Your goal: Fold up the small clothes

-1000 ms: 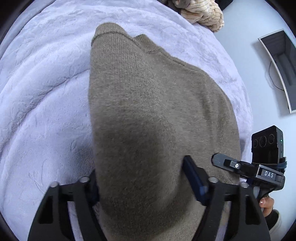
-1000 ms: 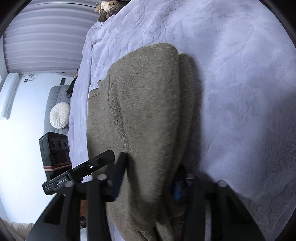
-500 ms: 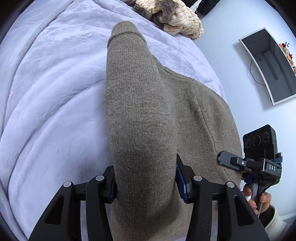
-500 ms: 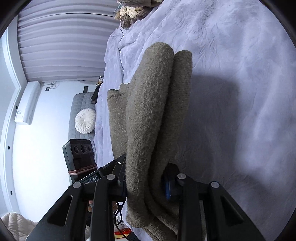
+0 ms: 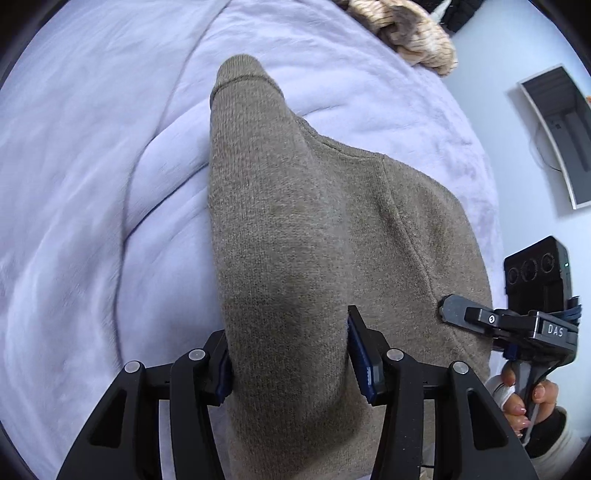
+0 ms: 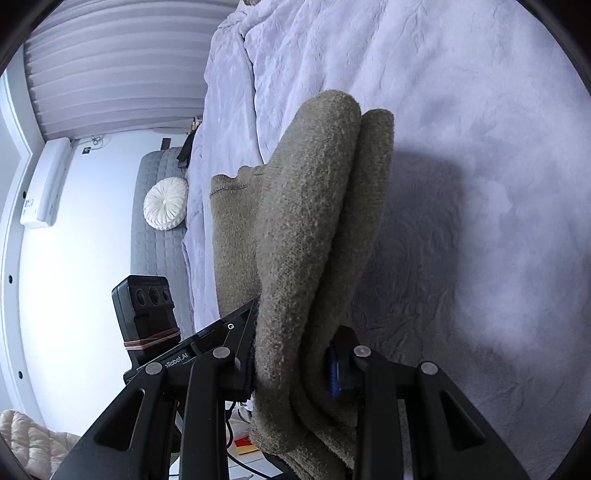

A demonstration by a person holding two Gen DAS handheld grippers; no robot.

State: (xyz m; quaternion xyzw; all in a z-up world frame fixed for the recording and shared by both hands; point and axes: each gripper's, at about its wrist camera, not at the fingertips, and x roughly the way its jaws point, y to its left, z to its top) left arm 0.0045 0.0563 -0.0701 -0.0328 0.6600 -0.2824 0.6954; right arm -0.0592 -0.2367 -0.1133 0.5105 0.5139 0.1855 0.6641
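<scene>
Nearest the left wrist camera, the left gripper (image 5: 290, 354) is clenched on a thick fold of the olive-brown knitted sweater (image 5: 295, 229), both blue-lined pads pressing into the wool; its jaws have just been closing, with that fold between them. The sweater hangs from this grip as a long roll ending in a ribbed cuff, while the rest of the garment spreads out toward the right gripper (image 5: 445, 308), seen in the same view with a person's hand (image 5: 524, 395) on its handle. In the right wrist view, the right gripper (image 6: 291, 360) is likewise clamped on two doubled rolls of the sweater (image 6: 314, 229), which stand up from the jaws above the bed and cast a shadow on the cover. The left gripper's body, with a black camera block, shows just left of the knit. Below and beyond the garment lies the pale lilac bedspread (image 5: 92, 184), rumpled in long folds. At its far edge sits a heap of cream and tan knitwear (image 5: 410, 33), and farther off a round white cushion (image 6: 166, 208) rests on a grey quilted seat
</scene>
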